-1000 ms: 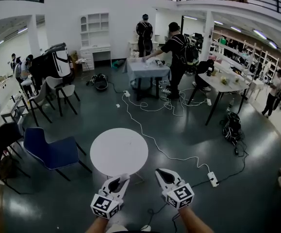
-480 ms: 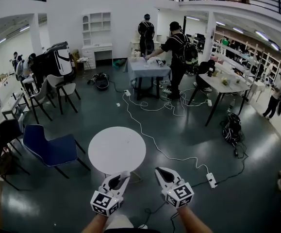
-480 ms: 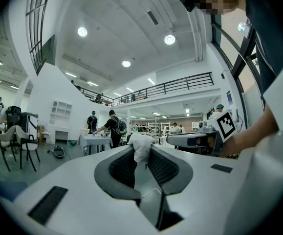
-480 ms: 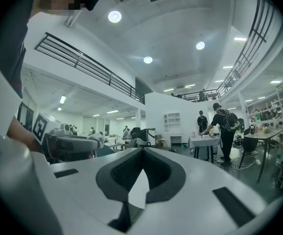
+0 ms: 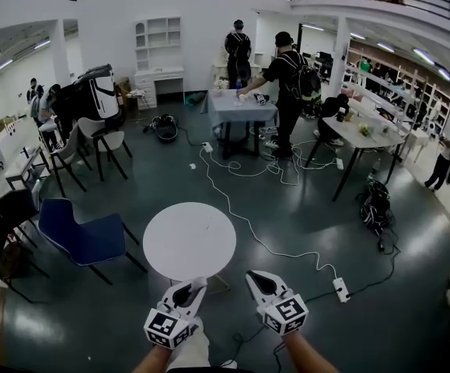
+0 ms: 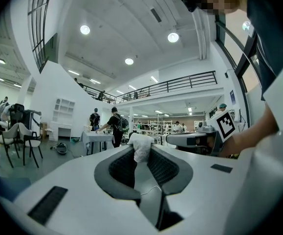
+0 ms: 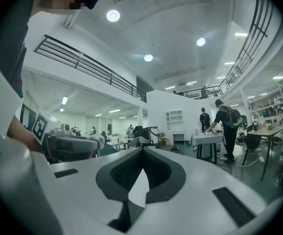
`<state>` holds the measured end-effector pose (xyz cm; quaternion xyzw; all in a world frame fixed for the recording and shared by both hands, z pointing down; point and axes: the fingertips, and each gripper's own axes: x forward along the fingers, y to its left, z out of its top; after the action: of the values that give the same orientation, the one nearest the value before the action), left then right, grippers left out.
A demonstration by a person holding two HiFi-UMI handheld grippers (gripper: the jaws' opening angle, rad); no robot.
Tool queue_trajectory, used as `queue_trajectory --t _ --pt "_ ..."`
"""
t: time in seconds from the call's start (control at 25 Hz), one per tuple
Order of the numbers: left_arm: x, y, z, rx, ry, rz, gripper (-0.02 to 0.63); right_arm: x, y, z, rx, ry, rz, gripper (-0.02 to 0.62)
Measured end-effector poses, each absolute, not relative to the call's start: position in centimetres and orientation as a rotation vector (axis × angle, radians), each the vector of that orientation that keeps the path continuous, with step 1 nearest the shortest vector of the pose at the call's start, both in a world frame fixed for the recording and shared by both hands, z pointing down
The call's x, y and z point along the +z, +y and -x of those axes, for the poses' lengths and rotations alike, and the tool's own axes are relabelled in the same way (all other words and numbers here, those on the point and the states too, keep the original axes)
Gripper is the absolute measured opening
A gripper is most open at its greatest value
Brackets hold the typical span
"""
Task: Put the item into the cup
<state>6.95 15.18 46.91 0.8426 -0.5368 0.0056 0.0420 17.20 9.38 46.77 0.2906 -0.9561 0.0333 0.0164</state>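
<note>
A small crumpled white item (image 6: 141,147) sticks up between the jaws of my left gripper (image 6: 142,150), which is shut on it. In the head view the left gripper (image 5: 197,285) is at bottom centre, just short of the near edge of a round white table (image 5: 190,239). Beside it, my right gripper (image 5: 251,275) has its jaws meeting at the tips with nothing between them (image 7: 142,150). Both point level, out across the room. From the right gripper view, the left gripper (image 7: 70,145) and its white item (image 7: 100,140) appear at the left. No cup shows in any view.
The table top is bare. A blue chair (image 5: 85,239) stands left of it. A white cable and power strip (image 5: 340,288) lie on the dark floor to the right. People stand at a covered table (image 5: 240,107) further back, and more chairs and desks line the room.
</note>
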Motion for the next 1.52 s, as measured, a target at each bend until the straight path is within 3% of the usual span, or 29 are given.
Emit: queue_trajectory --t 1.52 --pt "47.0 -4.9 2.6 -0.016 -1.607 -2.598 0.074 48.7 -9.3 -6.7 0.166 -2.936 -0.937 0.017"
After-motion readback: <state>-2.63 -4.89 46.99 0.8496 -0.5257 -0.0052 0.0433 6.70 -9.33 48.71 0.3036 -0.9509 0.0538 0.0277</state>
